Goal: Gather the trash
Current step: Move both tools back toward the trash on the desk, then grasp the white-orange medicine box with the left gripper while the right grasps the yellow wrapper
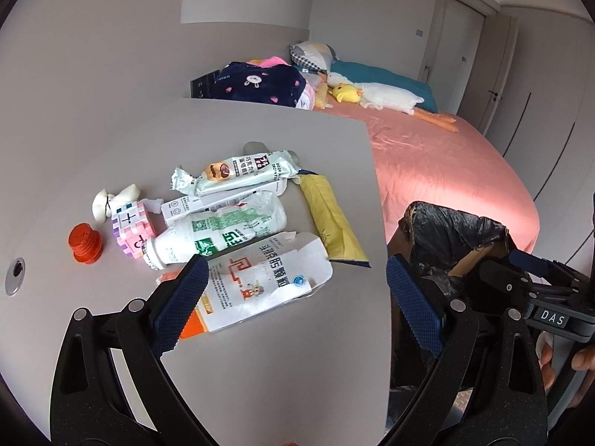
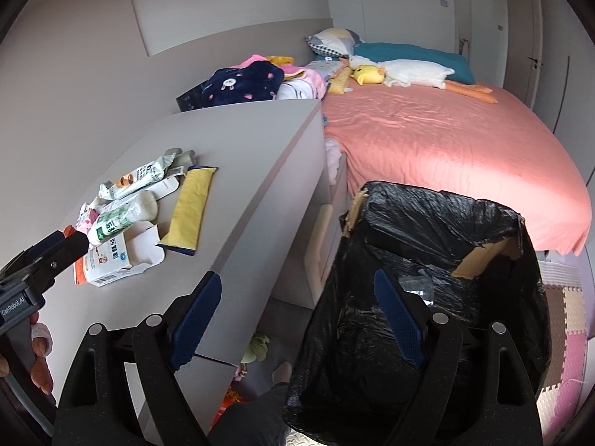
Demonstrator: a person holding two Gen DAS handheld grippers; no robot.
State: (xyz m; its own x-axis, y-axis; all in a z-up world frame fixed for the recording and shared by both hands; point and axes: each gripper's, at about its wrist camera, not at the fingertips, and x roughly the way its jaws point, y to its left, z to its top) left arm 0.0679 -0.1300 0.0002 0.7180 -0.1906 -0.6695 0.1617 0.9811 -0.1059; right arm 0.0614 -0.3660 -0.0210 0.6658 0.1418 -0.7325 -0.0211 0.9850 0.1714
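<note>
Trash lies on a grey cabinet top (image 1: 260, 353): a flattened white and orange medicine box (image 1: 256, 286), a crushed white and green bottle (image 1: 219, 230), a pale green snack wrapper (image 1: 238, 171), a white carton (image 1: 208, 202) and a yellow packet (image 1: 331, 219). My left gripper (image 1: 293, 297) is open and empty just above the medicine box. My right gripper (image 2: 297, 316) is open and empty, between the cabinet edge and the black-lined cardboard bin (image 2: 427, 278), which also shows in the left wrist view (image 1: 453, 238).
A pink puzzle cube (image 1: 132, 228), an orange ribbed cap (image 1: 84, 242) and a small white plush (image 1: 111, 200) sit left of the trash. A bed with a pink sheet (image 2: 446, 141) and plush toys lies behind. Foam mats (image 2: 565, 334) cover the floor.
</note>
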